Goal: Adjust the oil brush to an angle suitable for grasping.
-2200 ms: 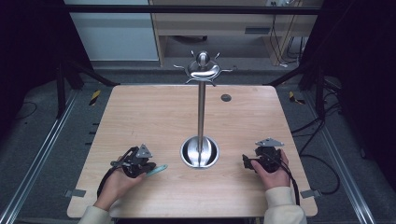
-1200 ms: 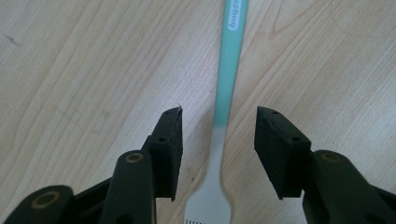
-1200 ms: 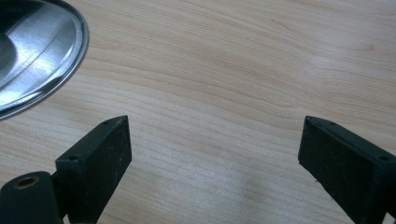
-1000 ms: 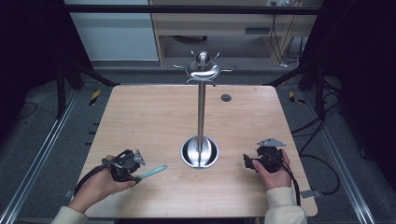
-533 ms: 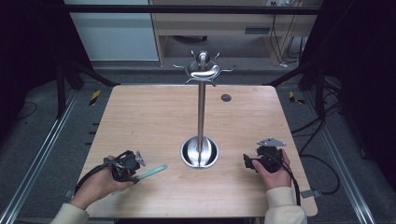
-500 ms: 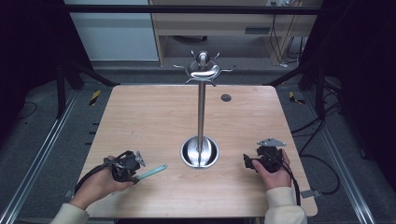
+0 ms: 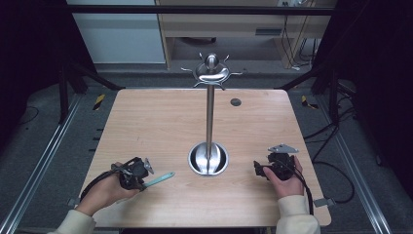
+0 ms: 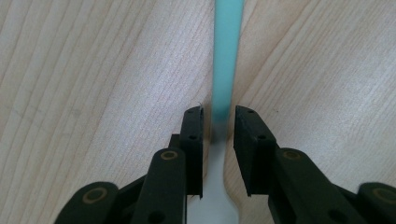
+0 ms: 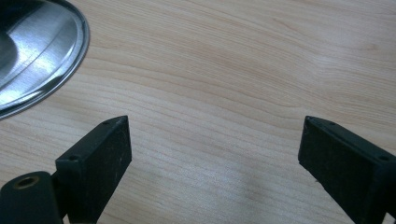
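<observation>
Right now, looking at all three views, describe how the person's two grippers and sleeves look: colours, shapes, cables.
Both the left gripper and right gripper are black, with flat rectangular jaws and brass-coloured pivot rings. The right one carries a grey three-cornered plate. A black cable trails from each. The sleeves are cream-coloured.
</observation>
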Available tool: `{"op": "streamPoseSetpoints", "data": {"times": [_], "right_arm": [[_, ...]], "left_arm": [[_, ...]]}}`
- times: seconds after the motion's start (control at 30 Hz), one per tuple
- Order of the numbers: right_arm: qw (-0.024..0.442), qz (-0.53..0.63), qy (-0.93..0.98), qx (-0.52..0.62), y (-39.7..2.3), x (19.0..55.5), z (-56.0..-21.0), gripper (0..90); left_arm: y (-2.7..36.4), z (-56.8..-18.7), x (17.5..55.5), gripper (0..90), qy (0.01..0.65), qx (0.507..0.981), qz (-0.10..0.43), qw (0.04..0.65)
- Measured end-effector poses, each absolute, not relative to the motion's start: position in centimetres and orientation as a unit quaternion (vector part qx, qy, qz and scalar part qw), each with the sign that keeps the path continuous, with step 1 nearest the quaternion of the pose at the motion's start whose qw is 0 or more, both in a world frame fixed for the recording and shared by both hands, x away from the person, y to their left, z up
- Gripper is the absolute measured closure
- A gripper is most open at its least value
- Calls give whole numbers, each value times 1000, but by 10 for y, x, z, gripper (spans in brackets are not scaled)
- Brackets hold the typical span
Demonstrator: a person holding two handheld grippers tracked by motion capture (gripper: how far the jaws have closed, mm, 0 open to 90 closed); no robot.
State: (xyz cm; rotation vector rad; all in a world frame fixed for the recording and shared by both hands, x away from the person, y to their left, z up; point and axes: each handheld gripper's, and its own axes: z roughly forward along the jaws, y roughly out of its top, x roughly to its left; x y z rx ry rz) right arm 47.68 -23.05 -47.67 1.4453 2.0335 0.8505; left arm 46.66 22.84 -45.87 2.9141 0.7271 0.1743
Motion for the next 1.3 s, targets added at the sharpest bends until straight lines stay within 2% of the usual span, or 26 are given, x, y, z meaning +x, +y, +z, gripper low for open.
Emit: {"op": "streamPoseSetpoints", "data": {"times": [0.73, 1.3], "right_arm": [[250, 313, 746, 531, -231, 477, -477, 102], [249, 312, 748, 530, -231, 477, -477, 102]], "left_arm": [[226, -461, 466, 816, 233, 969, 56, 59], [253, -424, 458, 819, 265, 949, 91, 146]]}}
